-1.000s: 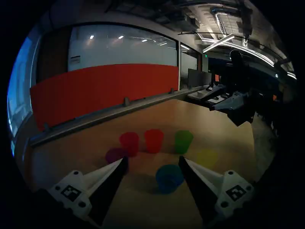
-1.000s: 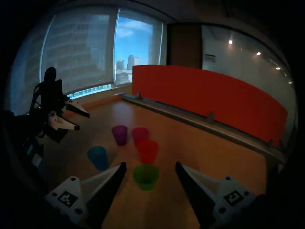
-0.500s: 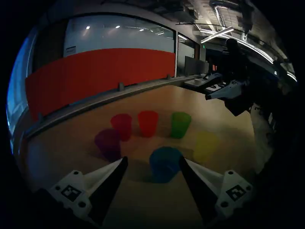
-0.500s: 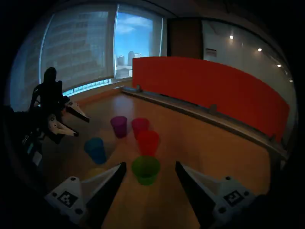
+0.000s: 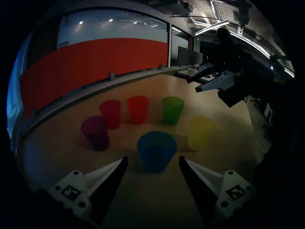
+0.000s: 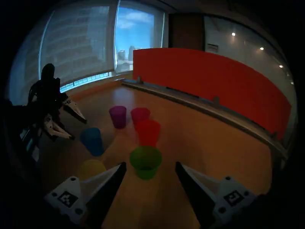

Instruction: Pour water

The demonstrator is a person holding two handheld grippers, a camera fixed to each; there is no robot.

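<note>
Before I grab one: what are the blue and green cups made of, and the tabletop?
The blue cup and green cup look like translucent plastic: their tinted walls let light through, with a smooth finish. The table looks like wood or wood-look laminate, warm brown with a soft sheen; I can't tell which.

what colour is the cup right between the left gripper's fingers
Blue. The blue cup stands just ahead of the open left gripper, clearest in the left gripper view.

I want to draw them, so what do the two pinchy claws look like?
The left gripper and right gripper look alike: two pointy wedge-shaped fingers, pale outside and black on the inner face. Each finger's base carries a square black-and-white marker.
</note>
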